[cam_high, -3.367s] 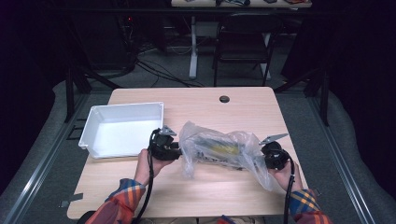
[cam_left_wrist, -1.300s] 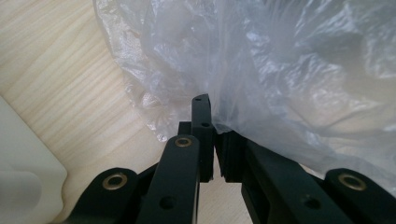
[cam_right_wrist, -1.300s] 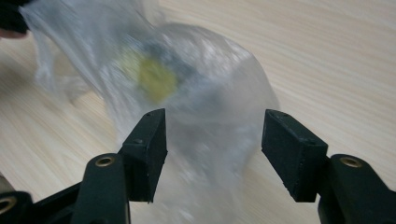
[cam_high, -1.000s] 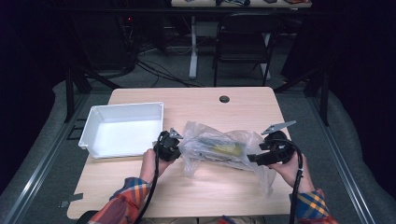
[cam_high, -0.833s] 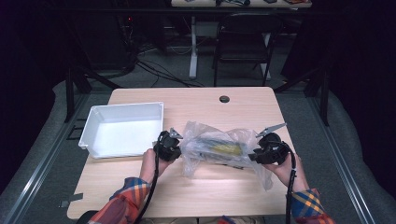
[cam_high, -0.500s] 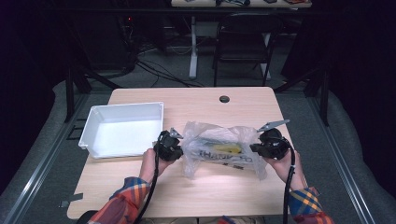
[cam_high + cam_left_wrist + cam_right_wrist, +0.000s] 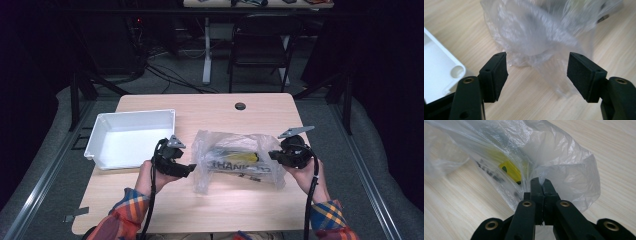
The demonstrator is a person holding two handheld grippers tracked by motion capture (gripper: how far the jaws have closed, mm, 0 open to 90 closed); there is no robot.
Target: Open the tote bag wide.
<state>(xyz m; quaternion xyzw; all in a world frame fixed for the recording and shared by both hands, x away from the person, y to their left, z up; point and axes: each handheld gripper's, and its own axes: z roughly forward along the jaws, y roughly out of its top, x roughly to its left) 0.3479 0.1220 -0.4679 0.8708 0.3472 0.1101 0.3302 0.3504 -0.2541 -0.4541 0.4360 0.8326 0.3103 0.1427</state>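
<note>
Near the surface's left edge sat the white tray (image 7: 131, 140). Just right of it I had my left tongs (image 7: 186, 169) beside the left end of the clear plastic bag (image 7: 235, 160); their jaws had just been opening and stood wide, with nothing pinched, crinkled film lying loose ahead of them. The bag lay mid-surface toward the near edge, something yellow (image 7: 510, 171) inside. My right tongs (image 7: 272, 156) were clamped tight on the bag's right end.
</note>
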